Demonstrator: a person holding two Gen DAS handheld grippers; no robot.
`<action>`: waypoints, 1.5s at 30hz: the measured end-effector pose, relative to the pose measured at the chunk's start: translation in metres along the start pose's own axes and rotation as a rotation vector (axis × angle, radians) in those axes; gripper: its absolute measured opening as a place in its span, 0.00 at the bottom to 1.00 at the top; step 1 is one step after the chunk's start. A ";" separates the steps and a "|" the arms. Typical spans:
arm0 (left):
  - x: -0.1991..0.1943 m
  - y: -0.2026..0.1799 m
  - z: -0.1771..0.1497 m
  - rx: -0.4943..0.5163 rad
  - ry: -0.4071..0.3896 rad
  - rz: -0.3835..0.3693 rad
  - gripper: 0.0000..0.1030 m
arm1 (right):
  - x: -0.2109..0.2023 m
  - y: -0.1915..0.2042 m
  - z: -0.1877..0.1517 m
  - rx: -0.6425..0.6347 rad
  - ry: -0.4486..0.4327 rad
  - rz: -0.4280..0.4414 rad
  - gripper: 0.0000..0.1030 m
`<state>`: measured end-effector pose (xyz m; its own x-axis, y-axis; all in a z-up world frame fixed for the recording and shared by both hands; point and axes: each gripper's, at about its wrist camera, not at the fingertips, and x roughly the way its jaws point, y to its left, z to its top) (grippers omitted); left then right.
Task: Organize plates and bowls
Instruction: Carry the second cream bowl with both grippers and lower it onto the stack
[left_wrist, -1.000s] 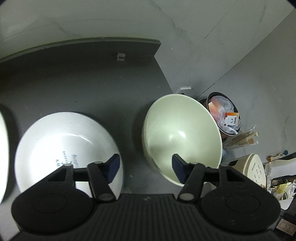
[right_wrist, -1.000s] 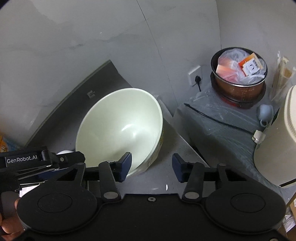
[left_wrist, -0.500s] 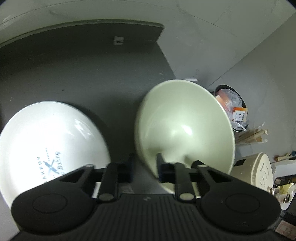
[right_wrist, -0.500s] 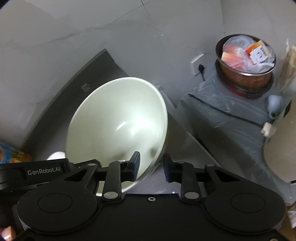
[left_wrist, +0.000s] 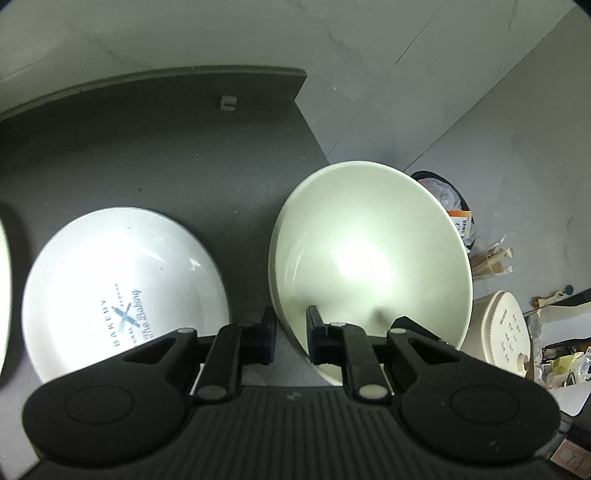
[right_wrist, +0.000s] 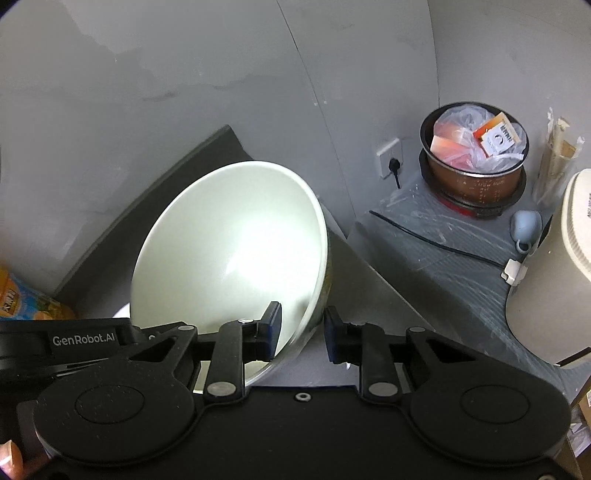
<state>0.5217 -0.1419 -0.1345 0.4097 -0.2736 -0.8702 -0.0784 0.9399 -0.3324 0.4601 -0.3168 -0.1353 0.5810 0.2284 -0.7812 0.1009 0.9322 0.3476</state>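
Note:
A large pale green bowl (left_wrist: 369, 266) stands tilted near the right end of the dark table (left_wrist: 147, 147). My left gripper (left_wrist: 291, 336) is shut on its near-left rim, one finger inside and one outside. The same bowl (right_wrist: 229, 258) fills the right wrist view, where my right gripper (right_wrist: 301, 334) is shut on its near-right rim. The left gripper's black body (right_wrist: 85, 339) shows low on the left there. A white plate (left_wrist: 125, 288) printed "BAKERY" lies flat on the table left of the bowl.
Another pale dish edge (left_wrist: 3, 280) shows at the far left. Beyond the table's right end stand a pot stuffed with plastic bags (right_wrist: 476, 147), a cream appliance (right_wrist: 554, 277) and a wall socket (right_wrist: 389, 157). An orange packet (right_wrist: 22, 299) lies at left.
A second ago both grippers stood open around the bowl's rim; both have since shut on it. The bowl now looks more tilted and closer to both cameras.

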 end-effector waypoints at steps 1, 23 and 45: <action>-0.005 0.000 -0.001 0.001 -0.004 -0.005 0.14 | -0.003 0.001 -0.001 -0.004 -0.010 -0.001 0.23; -0.086 0.029 -0.048 0.049 -0.067 -0.062 0.15 | -0.077 0.034 -0.047 -0.009 -0.105 0.001 0.23; -0.136 0.066 -0.098 0.073 -0.055 -0.100 0.15 | -0.120 0.056 -0.104 0.011 -0.100 0.018 0.24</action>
<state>0.3717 -0.0626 -0.0734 0.4614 -0.3574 -0.8120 0.0307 0.9212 -0.3879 0.3124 -0.2631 -0.0765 0.6607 0.2155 -0.7191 0.0981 0.9249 0.3673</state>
